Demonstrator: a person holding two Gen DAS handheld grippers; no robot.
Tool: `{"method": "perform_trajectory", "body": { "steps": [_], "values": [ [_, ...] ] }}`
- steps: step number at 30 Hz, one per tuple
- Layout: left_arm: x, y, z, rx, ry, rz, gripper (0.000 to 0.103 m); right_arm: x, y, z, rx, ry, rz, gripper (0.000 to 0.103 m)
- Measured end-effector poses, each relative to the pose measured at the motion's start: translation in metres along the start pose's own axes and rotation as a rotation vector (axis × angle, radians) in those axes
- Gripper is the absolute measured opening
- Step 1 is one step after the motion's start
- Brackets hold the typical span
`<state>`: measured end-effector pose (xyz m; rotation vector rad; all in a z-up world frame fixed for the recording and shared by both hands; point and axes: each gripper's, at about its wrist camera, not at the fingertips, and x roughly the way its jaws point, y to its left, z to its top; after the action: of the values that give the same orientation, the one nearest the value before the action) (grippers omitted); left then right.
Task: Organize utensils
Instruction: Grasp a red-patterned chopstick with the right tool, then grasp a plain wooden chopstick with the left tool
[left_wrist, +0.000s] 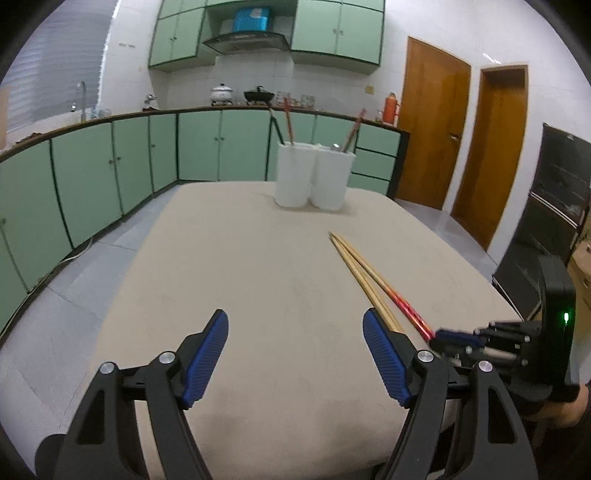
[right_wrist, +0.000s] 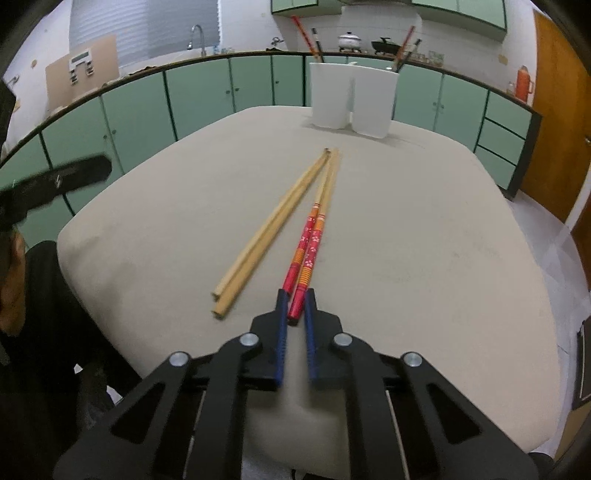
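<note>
A pair of red-handled chopsticks (right_wrist: 312, 240) lies on the beige table (right_wrist: 424, 258), its red ends between the pads of my right gripper (right_wrist: 296, 301), which is shut on it. A plain wooden pair (right_wrist: 273, 225) lies just left of it. Two white holders (right_wrist: 351, 98) stand at the far edge with several chopsticks in them. In the left wrist view my left gripper (left_wrist: 295, 326) is open and empty above the table, with the wooden pair (left_wrist: 360, 275) by its right finger and the right gripper (left_wrist: 452, 338) holding the red pair (left_wrist: 408, 310). The holders (left_wrist: 314, 177) stand far ahead.
Green cabinets (left_wrist: 110, 177) run along the left and back walls, with pots on the counter. Wooden doors (left_wrist: 436, 129) are at the right. A black oven rack (left_wrist: 546, 221) stands to the right of the table. The person's body is at the left in the right wrist view.
</note>
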<state>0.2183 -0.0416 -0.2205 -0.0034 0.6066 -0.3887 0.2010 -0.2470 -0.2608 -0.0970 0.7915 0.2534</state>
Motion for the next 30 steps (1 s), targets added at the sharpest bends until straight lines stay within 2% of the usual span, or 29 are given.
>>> {"method": "perform_trajectory", "body": {
  "steps": [10,17,22,26,30],
  "values": [
    [0.031,-0.054,-0.026,0.154,0.102,-0.077,0.073,-0.008,-0.035,-0.007,0.072,0.003,-0.049,0.007],
    [0.053,-0.076,-0.035,0.23,0.163,-0.072,0.07,-0.008,-0.042,-0.011,0.096,0.004,-0.017,0.01],
    [0.06,-0.08,-0.036,0.246,0.176,-0.07,0.07,-0.006,-0.042,-0.011,0.089,0.004,-0.011,0.01],
    [0.063,-0.077,-0.033,0.212,0.173,-0.055,0.07,-0.006,-0.041,-0.011,0.08,0.003,-0.007,0.011],
    [0.066,-0.07,-0.029,0.183,0.164,-0.011,0.068,-0.005,-0.039,-0.009,0.069,0.002,-0.014,0.011]
  ]
}}
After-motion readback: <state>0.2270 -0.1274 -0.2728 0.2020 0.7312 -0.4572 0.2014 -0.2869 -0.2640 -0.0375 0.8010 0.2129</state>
